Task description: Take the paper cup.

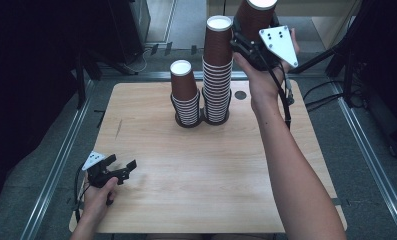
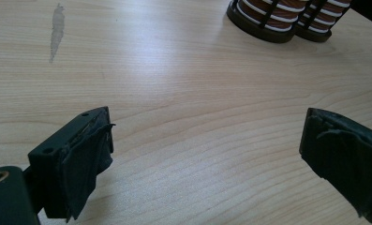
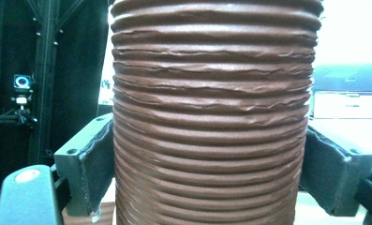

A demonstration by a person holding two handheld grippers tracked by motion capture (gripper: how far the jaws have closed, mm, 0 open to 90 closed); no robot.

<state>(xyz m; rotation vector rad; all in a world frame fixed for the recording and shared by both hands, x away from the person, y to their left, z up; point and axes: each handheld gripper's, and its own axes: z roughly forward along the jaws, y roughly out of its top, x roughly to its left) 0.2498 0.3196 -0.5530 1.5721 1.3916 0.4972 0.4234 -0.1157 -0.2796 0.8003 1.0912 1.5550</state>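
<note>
table [image 1: 196, 200]: light wood | on it: two cup stacks [image 1: 186, 95] in black holders [image 1: 188, 121], far centre

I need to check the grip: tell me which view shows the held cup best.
The right gripper view: the ribbed brown cup stands close up between the pads, both pressing its sides. The high view shows the cup small, cut off at the top edge, in the right gripper. The left gripper view looks elsewhere.

The held brown cup [image 1: 254, 17] is cut off by the top edge. Both cup stacks [image 2: 289, 16] lose their tops there too.
</note>
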